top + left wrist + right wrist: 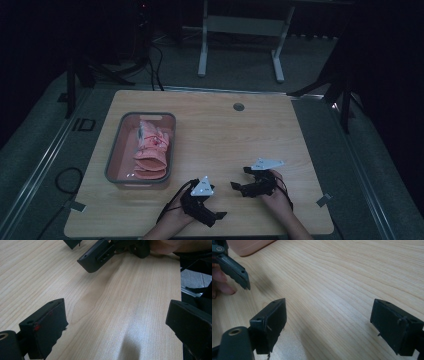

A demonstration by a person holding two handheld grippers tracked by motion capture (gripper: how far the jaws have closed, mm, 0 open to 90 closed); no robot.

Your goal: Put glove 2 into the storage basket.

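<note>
Presently, items as they lie:

- Left gripper (220,216): held in the person's left hand (172,220) low over the near edge of the table (240,135); jaws spread wide apart with nothing between them, bare wood showing across the gap in the left gripper view (117,322). Grey three-cornered plate on top, cable trailing back toward the person.
- Right gripper (239,179): held in the person's right hand (280,195), just to the right of the left gripper and slightly farther from the person; jaws likewise parted and empty, as seen in the right gripper view (328,322). Its jaws point leftward, toward the left gripper.
- Grippers are near each other but apart; each appears at the top edge of the other's view.
- Basket (112,157): grey-rimmed, pink-walled, standing on the table to the left of and beyond the left gripper, well apart from the right gripper.
- Pink cloth (151,152): folded, lying inside the basket, toward its right side; touched by neither gripper.
- Round grommet (238,106): set in the table's far edge, well beyond both grippers.
</note>
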